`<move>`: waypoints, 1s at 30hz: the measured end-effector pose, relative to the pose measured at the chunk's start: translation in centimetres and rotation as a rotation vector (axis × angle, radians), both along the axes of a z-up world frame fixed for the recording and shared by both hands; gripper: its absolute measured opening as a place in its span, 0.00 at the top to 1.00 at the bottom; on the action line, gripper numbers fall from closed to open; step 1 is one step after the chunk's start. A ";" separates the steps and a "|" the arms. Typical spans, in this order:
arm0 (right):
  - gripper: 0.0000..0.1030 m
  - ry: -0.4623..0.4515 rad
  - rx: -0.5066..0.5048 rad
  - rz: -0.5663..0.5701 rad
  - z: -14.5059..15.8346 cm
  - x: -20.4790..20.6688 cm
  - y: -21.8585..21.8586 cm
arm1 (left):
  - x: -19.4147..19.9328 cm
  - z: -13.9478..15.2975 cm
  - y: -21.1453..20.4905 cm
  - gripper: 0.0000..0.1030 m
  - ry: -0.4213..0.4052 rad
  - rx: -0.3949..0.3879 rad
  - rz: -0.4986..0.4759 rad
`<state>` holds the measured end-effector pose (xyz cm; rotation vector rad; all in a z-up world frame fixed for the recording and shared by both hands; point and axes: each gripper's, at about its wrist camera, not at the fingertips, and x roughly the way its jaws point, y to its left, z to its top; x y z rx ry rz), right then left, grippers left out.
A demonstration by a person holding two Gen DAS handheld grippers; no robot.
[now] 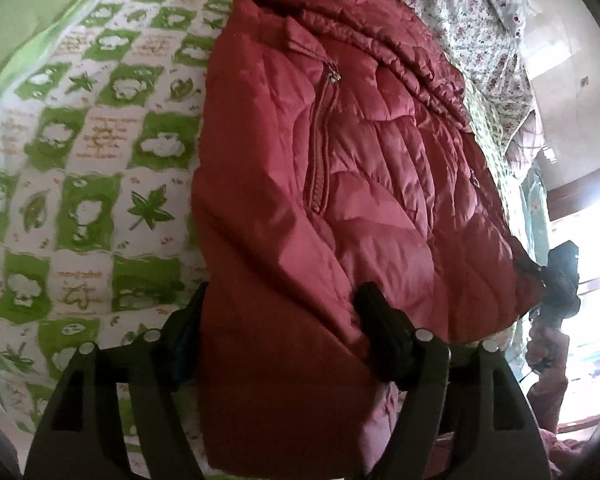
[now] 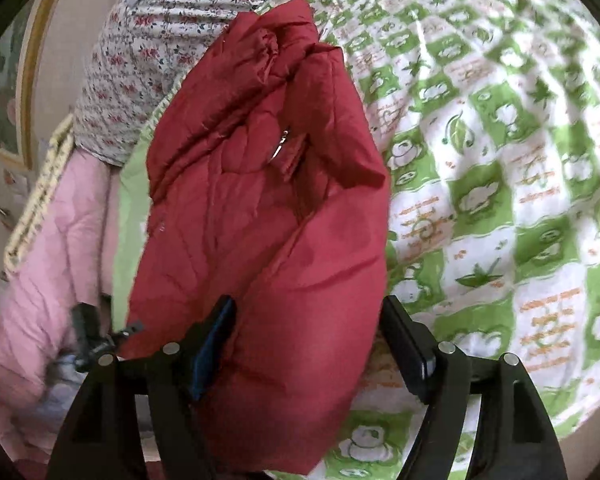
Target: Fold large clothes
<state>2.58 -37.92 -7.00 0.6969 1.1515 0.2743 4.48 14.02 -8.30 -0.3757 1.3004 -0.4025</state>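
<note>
A red quilted puffer jacket (image 1: pixel 340 160) lies on a bed with a green and white patterned quilt (image 1: pixel 80 160). Its zipper runs down the middle in the left wrist view. My left gripper (image 1: pixel 284 320) has its two fingers either side of a thick fold of the jacket's near edge and grips it. In the right wrist view the jacket (image 2: pixel 260 200) is bunched, with a metal zip pull showing. My right gripper (image 2: pixel 308 332) holds a fold of the jacket between wide-set fingers. The right gripper also shows at the jacket's far corner in the left wrist view (image 1: pixel 556 280).
A floral sheet (image 1: pixel 480 20) lies bunched at the head of the bed. A pink quilted cover (image 2: pixel 52 260) hangs by the bed's edge. The green checked quilt (image 2: pixel 500 160) spreads to the right of the jacket. A bright window (image 1: pixel 588 240) is at the side.
</note>
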 end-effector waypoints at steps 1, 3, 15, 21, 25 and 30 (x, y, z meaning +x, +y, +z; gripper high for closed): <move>0.27 0.007 0.006 0.009 -0.3 0.2 0.1 | 0.0 -0.3 -0.1 0.30 0.006 -0.002 -0.005; 0.30 0.012 0.027 0.017 -0.7 0.1 0.0 | -0.2 -0.5 -0.2 0.30 0.008 -0.009 -0.008; 0.65 -0.052 0.158 0.044 -1.1 -1.7 -1.0 | -0.5 -0.5 -0.4 0.48 -0.036 -0.017 -0.052; 0.74 -0.103 0.152 0.071 -0.7 -2.1 -0.6 | -1.5 1.1 -1.4 0.82 -0.119 -0.030 -0.094; 0.79 -0.170 0.179 0.090 0.7 -2.4 -0.2 | -2.1 3.1 -1.2 0.85 -0.185 -0.061 -0.077; 0.80 -0.219 0.179 0.130 2.5 -2.8 0.3 | -2.9 5.4 0.0 0.87 -0.237 -0.077 -0.052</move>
